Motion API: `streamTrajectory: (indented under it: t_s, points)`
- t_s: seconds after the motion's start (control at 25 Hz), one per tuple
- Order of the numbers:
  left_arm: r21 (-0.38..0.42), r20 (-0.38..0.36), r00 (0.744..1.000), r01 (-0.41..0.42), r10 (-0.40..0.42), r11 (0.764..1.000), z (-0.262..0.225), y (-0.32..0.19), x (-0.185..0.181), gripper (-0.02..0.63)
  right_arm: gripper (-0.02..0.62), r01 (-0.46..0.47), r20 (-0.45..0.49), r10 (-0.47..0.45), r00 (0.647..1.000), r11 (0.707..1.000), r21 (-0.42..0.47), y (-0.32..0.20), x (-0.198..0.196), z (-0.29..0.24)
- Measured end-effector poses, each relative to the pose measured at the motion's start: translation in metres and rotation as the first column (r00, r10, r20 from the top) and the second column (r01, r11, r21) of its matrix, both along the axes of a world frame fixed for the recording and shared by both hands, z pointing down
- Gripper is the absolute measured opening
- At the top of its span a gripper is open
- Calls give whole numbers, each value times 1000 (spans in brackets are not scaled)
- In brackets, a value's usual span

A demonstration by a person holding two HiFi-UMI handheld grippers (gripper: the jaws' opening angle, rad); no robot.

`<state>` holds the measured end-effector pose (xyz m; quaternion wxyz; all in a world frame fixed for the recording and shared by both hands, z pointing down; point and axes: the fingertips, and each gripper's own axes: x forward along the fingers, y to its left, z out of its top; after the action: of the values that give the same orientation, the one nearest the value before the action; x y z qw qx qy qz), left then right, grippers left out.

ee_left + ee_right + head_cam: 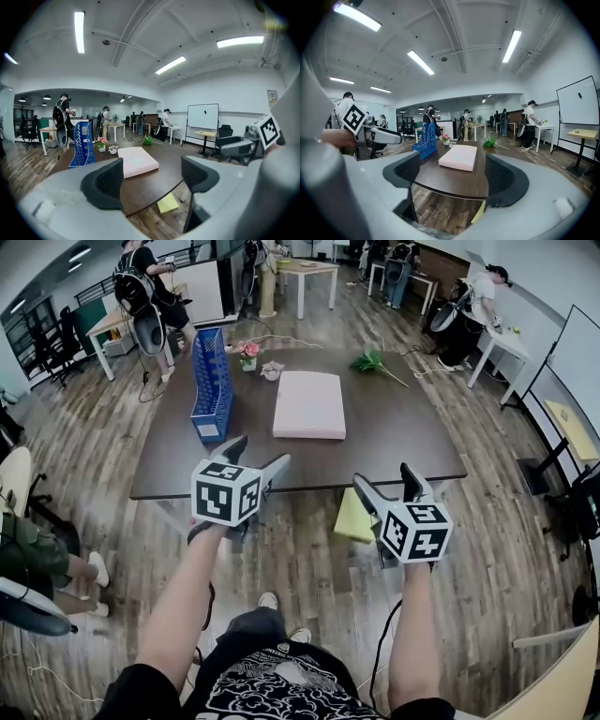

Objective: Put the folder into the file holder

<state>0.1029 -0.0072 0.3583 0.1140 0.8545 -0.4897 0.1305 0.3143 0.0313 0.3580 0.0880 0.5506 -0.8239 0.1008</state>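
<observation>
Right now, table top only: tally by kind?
Pink folder: 1
Blue file holder: 1
Potted pink flowers: 1
Green leafy sprig: 1
Small pale object beside the flowers, too small to identify: 1
Total: 5

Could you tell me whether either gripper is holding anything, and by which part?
Nothing is held. The left gripper and right gripper are both open and empty, at the near edge of the table; the folder lies flat on it.
</observation>
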Motion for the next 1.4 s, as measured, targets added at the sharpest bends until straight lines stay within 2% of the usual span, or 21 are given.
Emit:
streamTrajectory:
  t_s: [0.24,0.6,0.88,1.4]
  points:
    - [-11,2,1000,24,-24,1000,11,-16,-5,393,424,33,-16,-34,999,999,-22,-21,-6,9]
    - [-21,-6,999,46,-47,999,24,-67,-10,393,424,58,-9,-58,998,997,-41,-77,-11,20]
    - [-28,-11,998,53,-54,998,27,-124,-18,393,423,75,-8,-76,997,995,-67,-136,-23,25]
    - [-102,-21,999,25,-27,995,38,-242,-30,393,423,68,-1,-69,998,987,-147,-249,-43,27]
